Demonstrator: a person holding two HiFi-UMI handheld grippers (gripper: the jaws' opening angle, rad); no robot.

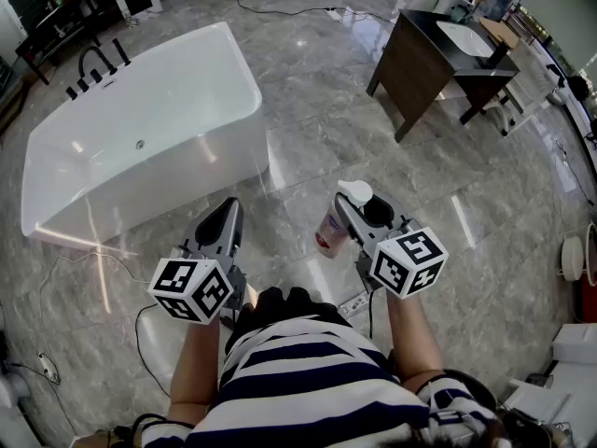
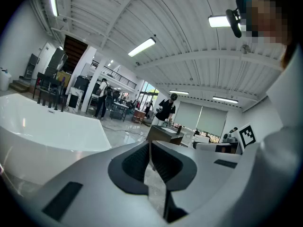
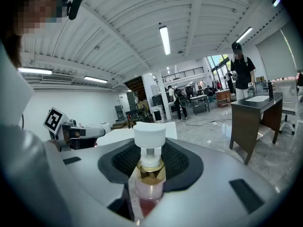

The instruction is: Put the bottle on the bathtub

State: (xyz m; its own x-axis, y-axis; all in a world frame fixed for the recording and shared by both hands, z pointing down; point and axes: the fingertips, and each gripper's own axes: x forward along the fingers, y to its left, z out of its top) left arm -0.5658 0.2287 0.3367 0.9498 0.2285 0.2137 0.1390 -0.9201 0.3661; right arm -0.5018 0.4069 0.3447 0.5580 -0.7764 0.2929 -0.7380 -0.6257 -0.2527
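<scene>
Beyond your striped shirt [image 1: 308,381], your right claw [image 1: 359,213] grips the pump bottle [image 1: 333,230] above the floor [image 1: 308,129]; your left claw [image 1: 224,220] is closed, empty. Carrying step: next, reach the bathtub [image 1: 187,161] rim, well apart.

Bright ceiling tubes [image 3: 164,39], glare streaks on the glossy floor [image 1: 312,82] (fisheye-bent edges, dark corners)

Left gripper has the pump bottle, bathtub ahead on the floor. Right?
No. The right gripper holds the pump bottle, as the right gripper view shows; the left gripper is shut on nothing. The bathtub does stand ahead on the floor.
</scene>
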